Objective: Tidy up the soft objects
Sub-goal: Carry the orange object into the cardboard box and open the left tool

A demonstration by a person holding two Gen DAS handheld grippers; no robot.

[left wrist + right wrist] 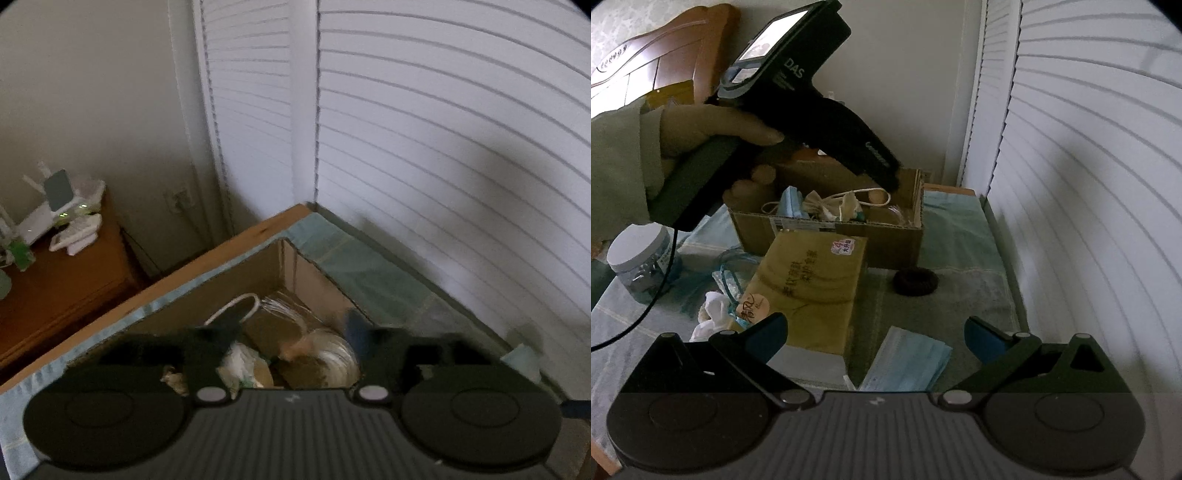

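Note:
A cardboard box (pixel 827 229) stands at the back of a table with a green cloth (pixel 960 295); it holds a blue mask, a beige bow and white cord. My left gripper (pixel 291 325) is open and empty above the box's inside (pixel 280 266), over a white cord (pixel 240 302) and clear wrapping. It also shows in the right wrist view (pixel 886 177), tip down in the box. My right gripper (pixel 875 332) is open and empty, low over a blue face mask (pixel 908 362). A dark hair scrunchie (pixel 916 282) lies beyond it.
A yellow tissue pack (pixel 812 284) lies in front of the box. A jar with a white lid (pixel 639 258), blue cord and white cloth (pixel 713 314) sit left. White louvred doors (pixel 1071 184) close the right side. A wooden nightstand with routers (pixel 55 258) stands left.

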